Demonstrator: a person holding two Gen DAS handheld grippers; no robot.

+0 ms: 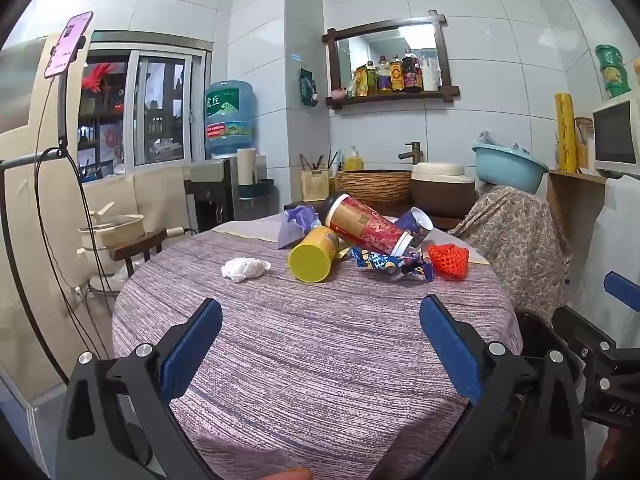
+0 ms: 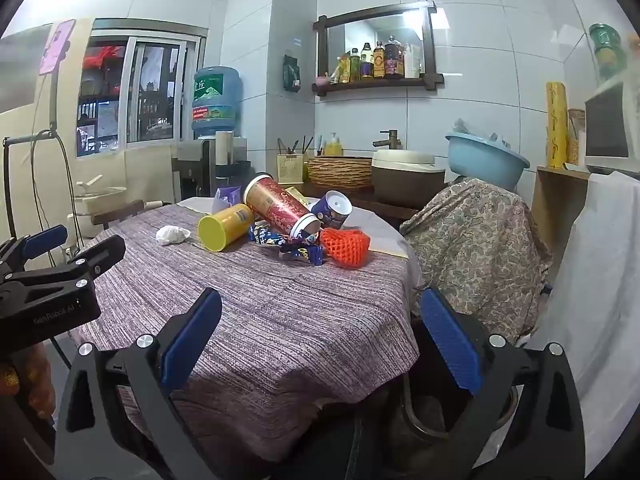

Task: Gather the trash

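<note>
Both our left gripper [image 1: 320, 344] and right gripper [image 2: 320, 340] gape wide, empty. The tall red paper cup [image 1: 366, 222] leans on the yellow cylindrical can [image 1: 314, 254] near the table's [image 1: 300, 360] far edge. Pulling either probably topples the pile.

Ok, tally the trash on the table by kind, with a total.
Canisters: 2, yellow, red
Cups: 1, blue
Tissues: 1, white
Wrappers: 1 clump, blue, pieces too tangled to separate
Bags: 1, purple
Foam nets: 1, orange
Total: 7
</note>
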